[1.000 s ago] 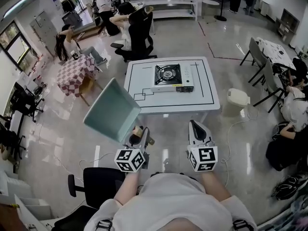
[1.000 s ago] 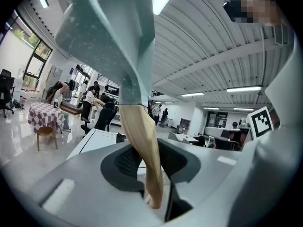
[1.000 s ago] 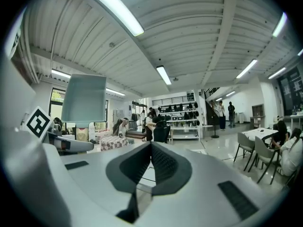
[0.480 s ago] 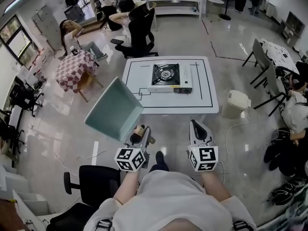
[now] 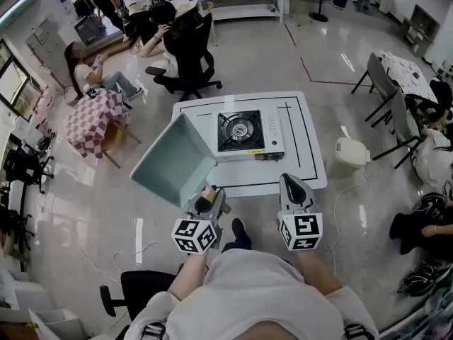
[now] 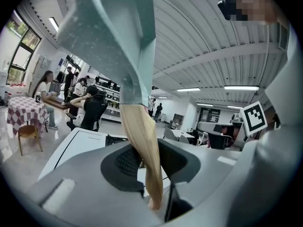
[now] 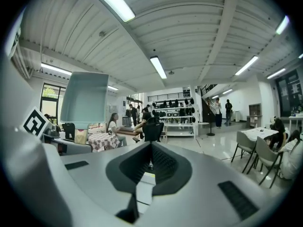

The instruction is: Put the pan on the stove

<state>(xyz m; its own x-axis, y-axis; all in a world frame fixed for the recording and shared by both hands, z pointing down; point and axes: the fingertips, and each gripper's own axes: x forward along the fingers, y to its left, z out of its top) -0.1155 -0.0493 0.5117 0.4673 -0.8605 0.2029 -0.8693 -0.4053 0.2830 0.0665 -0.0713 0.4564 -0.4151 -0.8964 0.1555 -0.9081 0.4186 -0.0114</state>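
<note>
A white table (image 5: 304, 154) holds, seemingly, a gas stove (image 5: 249, 134).

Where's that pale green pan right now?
The pan is at the head view's left, held by its wooden handle in the left tongs, just left of the stove.

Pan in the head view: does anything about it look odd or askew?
Yes. The pan tilts steeply, held in the air by its handle in the left hand-held gripper, short of the stove. Nothing looks spilled.

head view looks steeply down from above; both gripper views face forward, tilted upward; all share the pan (image 5: 173, 160).
</note>
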